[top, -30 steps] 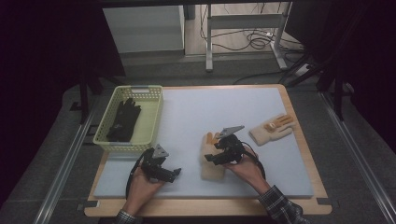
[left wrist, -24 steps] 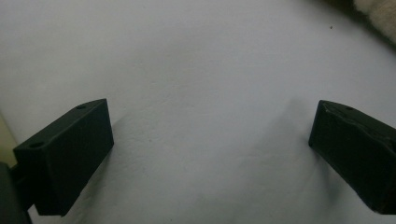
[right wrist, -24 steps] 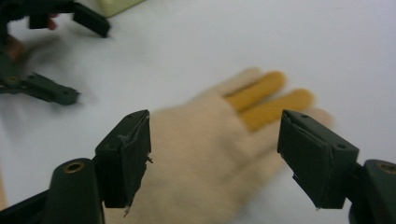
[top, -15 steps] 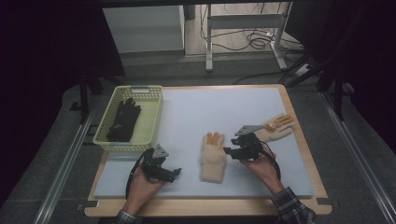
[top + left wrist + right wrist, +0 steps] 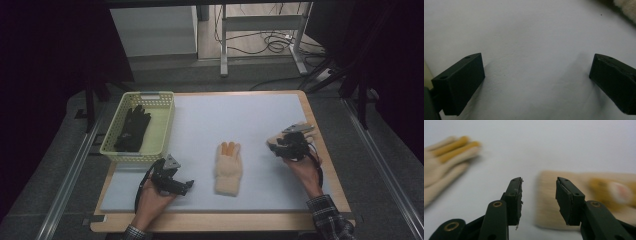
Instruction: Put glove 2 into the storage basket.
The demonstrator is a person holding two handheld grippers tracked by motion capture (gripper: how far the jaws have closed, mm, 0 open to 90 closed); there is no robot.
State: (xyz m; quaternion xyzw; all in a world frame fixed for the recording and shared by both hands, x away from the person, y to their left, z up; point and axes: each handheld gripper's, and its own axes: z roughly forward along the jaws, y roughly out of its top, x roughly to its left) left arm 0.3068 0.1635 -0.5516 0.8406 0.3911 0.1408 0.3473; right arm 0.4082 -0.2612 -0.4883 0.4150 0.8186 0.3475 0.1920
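Inside yellow basket (image 5: pixel 162 125): 1 black glove (image 5: pixel 132 129); L (image 5: pixel 536 82) & R gripper (image 5: pixel 538 197) jaws apart, empty.

Lab or recording rig, not a home. Wooden-edged table (image 5: pixel 320 130) with pale mat, centre frame, dark curtains (image 5: pixel 45 75) at left and right, metal rails (image 5: pixel 70 175) along both sides, loose cables (image 5: pixel 272 42) and metal frame legs (image 5: pixel 224 40) on floor, top centre.

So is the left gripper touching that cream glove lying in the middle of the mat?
Apart. In the high view bare mat shows between the left gripper and the cream glove.
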